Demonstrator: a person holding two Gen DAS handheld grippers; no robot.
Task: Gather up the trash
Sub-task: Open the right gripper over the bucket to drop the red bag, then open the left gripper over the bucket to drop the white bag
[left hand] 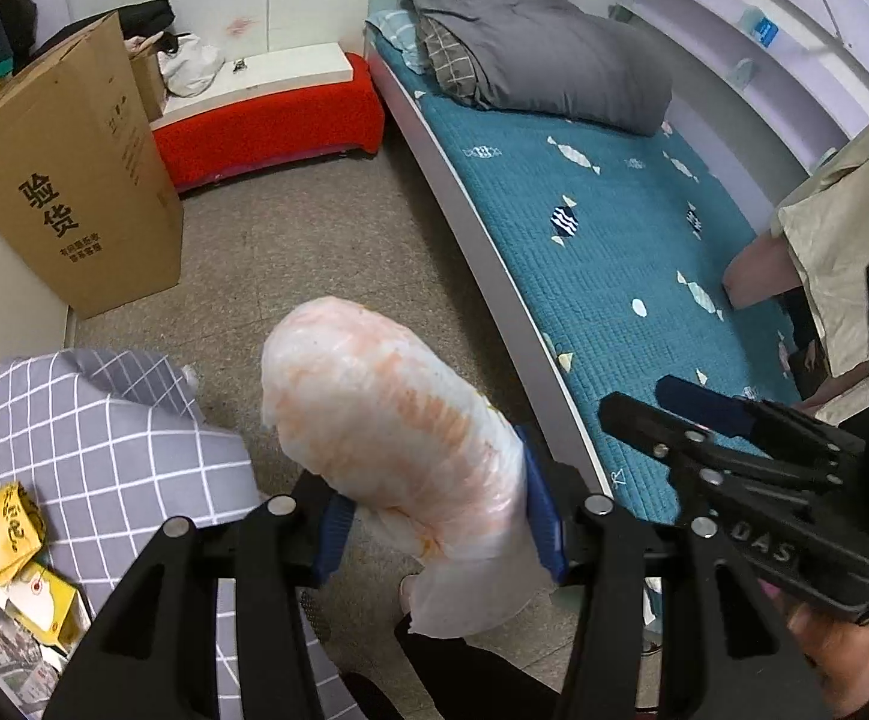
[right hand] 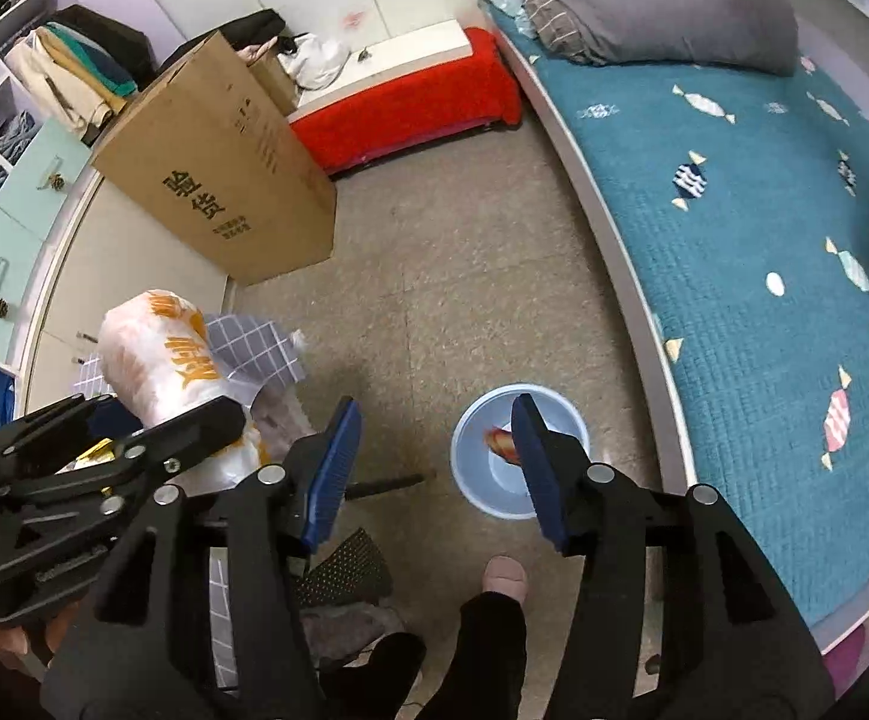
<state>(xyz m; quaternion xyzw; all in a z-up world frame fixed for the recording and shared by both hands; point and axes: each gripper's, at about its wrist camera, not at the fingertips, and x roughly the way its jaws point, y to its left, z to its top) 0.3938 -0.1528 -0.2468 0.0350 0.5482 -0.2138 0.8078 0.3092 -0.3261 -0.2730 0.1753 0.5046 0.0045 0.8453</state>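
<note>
Gripping a white plastic bag point(left hand: 398, 420) streaked with orange, left tool point(left hand: 434, 531) with both blue pads pressed against the bag's sides, bag held up over the speckled floor point(left hand: 314, 252). Seen again from the right wrist view at the left, same bag point(right hand: 152, 354) with orange print, black left tool point(right hand: 134, 438) around its lower end. Standing apart with nothing between the pads, right tool point(right hand: 434, 474), jaws wide, poised over the floor. Lying just beyond its right finger, a small pale blue bowl point(right hand: 476, 438) on the floor, something reddish orange point(right hand: 500, 441) inside, partly hidden by the finger. Sitting low at the left of the left wrist view, a grey checked fabric bin point(left hand: 104, 438) holding yellow cartons point(left hand: 8, 534) and other scraps. Leaning against the cupboard, a tall cardboard box point(left hand: 74, 180) with black printed characters. Running along the right, a bed point(left hand: 614, 228) with a teal quilted cover and a folded grey duvet point(left hand: 530, 42). Showing near the bottom, a shoe tip point(right hand: 503, 576) and dark trouser legs.
</note>
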